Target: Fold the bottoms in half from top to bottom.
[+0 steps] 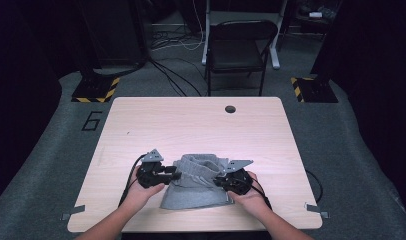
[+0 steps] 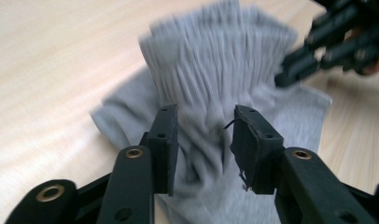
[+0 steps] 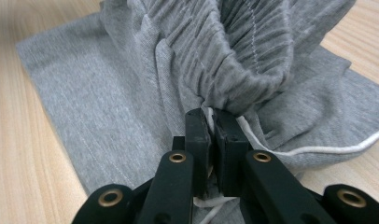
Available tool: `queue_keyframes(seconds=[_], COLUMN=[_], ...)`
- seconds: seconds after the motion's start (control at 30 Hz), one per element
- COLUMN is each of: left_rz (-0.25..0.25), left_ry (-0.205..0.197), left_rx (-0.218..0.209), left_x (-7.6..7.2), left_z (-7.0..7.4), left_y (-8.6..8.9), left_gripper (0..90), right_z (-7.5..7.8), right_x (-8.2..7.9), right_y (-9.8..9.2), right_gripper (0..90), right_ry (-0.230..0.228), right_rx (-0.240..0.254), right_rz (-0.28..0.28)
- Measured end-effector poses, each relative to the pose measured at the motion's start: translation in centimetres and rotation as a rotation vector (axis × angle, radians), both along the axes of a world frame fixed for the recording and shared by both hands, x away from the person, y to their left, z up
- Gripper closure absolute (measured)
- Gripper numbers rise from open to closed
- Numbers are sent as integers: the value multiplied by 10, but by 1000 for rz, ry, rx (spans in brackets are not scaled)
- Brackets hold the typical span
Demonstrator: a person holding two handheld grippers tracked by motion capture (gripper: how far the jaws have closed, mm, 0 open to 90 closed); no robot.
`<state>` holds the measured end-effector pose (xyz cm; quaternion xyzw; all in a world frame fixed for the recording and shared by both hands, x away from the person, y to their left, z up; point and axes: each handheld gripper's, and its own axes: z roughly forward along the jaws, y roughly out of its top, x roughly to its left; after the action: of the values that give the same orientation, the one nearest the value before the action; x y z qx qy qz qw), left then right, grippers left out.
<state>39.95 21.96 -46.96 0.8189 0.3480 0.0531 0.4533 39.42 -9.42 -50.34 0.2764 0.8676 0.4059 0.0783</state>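
Your right hand-held gripper [image 3: 210, 122] was clamped fully shut on the gathered waistband of the grey shorts [image 3: 131, 98], a white drawstring [image 3: 318, 149] trailing beside its jaws. Your left hand-held gripper [image 2: 204, 126] stood partly open, jaws either side of bunched fabric without pressing it. Beyond both lay the tabletop [image 1: 191, 120], and farther off a chair [image 1: 238, 47].
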Motion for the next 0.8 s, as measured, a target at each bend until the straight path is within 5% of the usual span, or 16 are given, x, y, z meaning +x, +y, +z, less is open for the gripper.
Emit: queue_keyframes(seconds=[0.37, 0.8], left_rz=[56, 94], left_ry=[-27, -12], left_rx=[-32, 25], left_x=[33, 63], left_z=[30, 20], left_y=[-23, -39], left_gripper=[482, 471], right_z=[-3, -5], right_x=[-2, -3], right_y=[-1, 0], right_gripper=[852, 847], right_ry=[11, 10], right_rx=[-2, -3], right_rz=[5, 9])
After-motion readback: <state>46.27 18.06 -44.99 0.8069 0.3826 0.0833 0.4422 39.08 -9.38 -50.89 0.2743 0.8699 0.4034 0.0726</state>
